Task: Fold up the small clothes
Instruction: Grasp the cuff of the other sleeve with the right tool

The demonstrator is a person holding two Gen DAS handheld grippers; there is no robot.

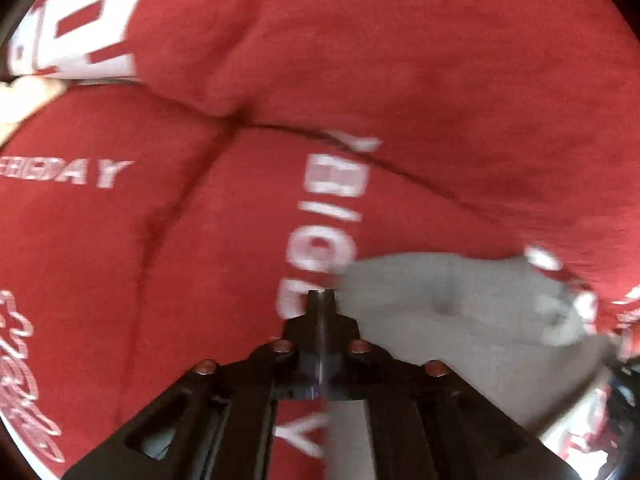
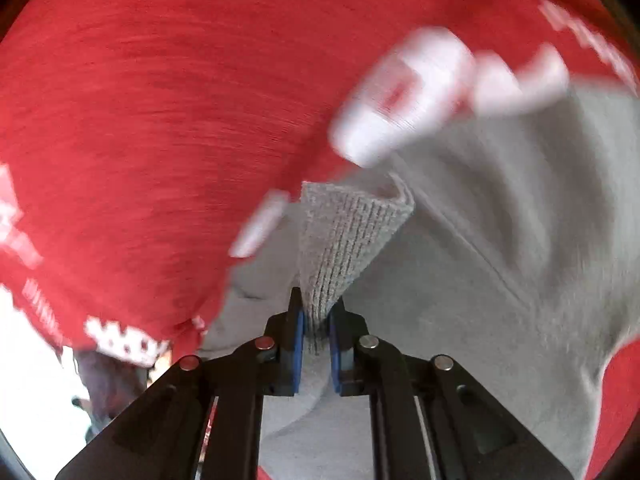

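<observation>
So the thing being folded is a small grey garment, soft knit stuff, lying on top of a red cloth with white printed lettering all over it. In the right wrist view the grey piece fills the lower right half, with a seam line running diagonally across it and one ribbed edge folded up into a little peak right in front of the camera. The right gripper has that ribbed edge pinched between its blue pads, jaws nearly closed with just the thickness of the fabric between them.

Left wrist view shows the same grey garment off to the right of the left gripper, spread flat on the red cloth. The left one's jaws are fully closed, fingers pressed together with no gap. Its tip sits right at the grey piece's left edge, but whether any fabric is actually caught in there can't be made out, too blurry.

The red cloth is wrinkled, with deep creases meeting above the left gripper, and white words run across it in different directions. A pale patch of something shows at the far left edge of the left view, too blurred to identify.
</observation>
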